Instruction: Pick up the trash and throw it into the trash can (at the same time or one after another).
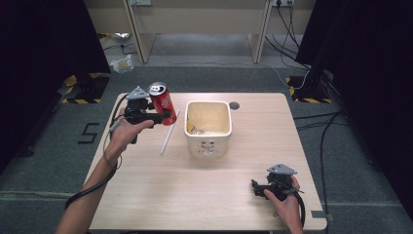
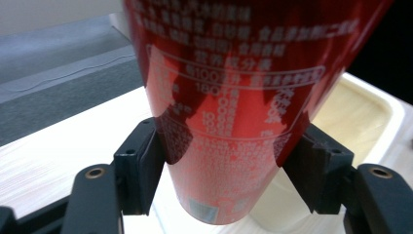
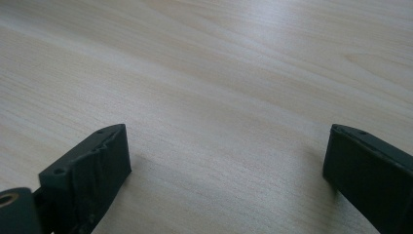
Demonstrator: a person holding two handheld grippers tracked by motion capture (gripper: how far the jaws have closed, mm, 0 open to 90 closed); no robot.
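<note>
Left gripper view: the two black jaws are seen pressed against opposite sides of a red can [image 2: 229, 122], which is pinched low on its body, its base hanging just below the pads and its printed wall rising out of frame. Behind the can, a cream tub [image 2: 363, 109] is seen at the right.

High view: the left gripper [image 1: 163, 116] is held above the table's [image 1: 204, 195] far left corner, the can tilted slightly, lifted clear of the wood. A white stick [image 1: 169, 131] is laid just beside it, the tub standing near, at centre.

Right gripper view: the jaws are spread wide over bare wood, nothing between them. The right gripper [image 1: 257, 186] is rested at the near right, well apart from the can.
</note>
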